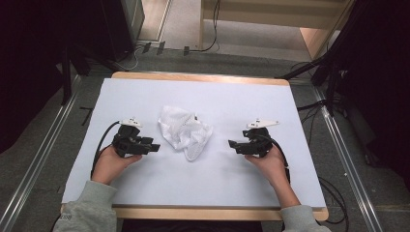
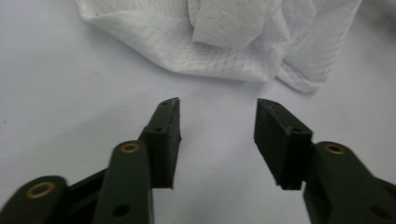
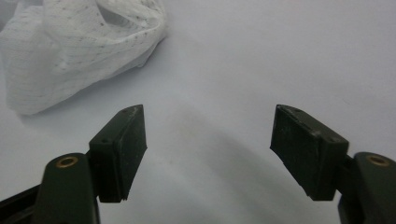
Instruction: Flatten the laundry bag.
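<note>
A crumpled white mesh cloth (image 1: 185,131) lies in the middle of the white table cover (image 1: 222,174). My left gripper (image 1: 153,147) rests on the cover just left of the cloth, jaws open and pointing at it, nothing between them. In the left gripper view the cloth (image 2: 224,37) lies a short way beyond the open left gripper (image 2: 217,103). My right gripper (image 1: 232,144) sits to the right of the cloth, a small gap away, open and empty. In the right gripper view the cloth (image 3: 70,51) is at the upper left, beyond the open right gripper (image 3: 208,110).
The white cover lies on a wooden table (image 1: 203,77) whose edge shows at the back and front. Dark stands (image 1: 333,72) and cables (image 1: 333,193) are on the floor around the table. Bare cover stretches behind and in front of the cloth.
</note>
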`<state>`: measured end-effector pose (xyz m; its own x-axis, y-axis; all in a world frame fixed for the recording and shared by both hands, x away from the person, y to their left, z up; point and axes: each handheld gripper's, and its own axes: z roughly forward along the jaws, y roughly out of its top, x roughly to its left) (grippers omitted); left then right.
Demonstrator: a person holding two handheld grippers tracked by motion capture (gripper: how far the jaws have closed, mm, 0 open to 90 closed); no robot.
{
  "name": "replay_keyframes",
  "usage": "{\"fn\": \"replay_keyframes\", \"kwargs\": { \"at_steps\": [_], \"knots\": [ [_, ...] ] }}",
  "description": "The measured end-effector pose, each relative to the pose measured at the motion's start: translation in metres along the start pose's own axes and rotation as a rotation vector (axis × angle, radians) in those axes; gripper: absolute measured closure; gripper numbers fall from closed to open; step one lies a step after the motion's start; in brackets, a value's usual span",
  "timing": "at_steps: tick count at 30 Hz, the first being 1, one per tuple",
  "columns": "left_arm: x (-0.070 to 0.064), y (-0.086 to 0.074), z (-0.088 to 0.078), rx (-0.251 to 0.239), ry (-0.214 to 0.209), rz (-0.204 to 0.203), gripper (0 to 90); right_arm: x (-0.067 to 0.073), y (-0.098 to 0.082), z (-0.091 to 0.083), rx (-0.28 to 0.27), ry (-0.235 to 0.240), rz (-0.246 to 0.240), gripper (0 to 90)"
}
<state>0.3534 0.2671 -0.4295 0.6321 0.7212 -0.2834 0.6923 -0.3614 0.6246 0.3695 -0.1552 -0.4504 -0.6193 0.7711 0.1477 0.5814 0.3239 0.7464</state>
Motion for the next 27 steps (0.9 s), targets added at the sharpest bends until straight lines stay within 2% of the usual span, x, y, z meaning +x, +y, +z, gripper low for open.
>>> {"fn": "replay_keyframes", "kwargs": {
  "at_steps": [4,16,27],
  "knots": [
    [0.0046,-0.0002,0.0005,0.002,-0.014,-0.035,45.8,0.0003,-0.0001,-0.0002,0.012,0.029,0.005,33.7],
    [0.0035,0.0014,0.0029,0.003,-0.019,-0.008,42.8,0.0022,0.0006,-0.0030,0.030,0.039,0.002,41.8],
    [0.0042,0.0013,0.0021,0.000,-0.019,-0.013,41.7,0.0028,0.0011,-0.0025,0.046,0.060,-0.004,46.4]
  ]
}}
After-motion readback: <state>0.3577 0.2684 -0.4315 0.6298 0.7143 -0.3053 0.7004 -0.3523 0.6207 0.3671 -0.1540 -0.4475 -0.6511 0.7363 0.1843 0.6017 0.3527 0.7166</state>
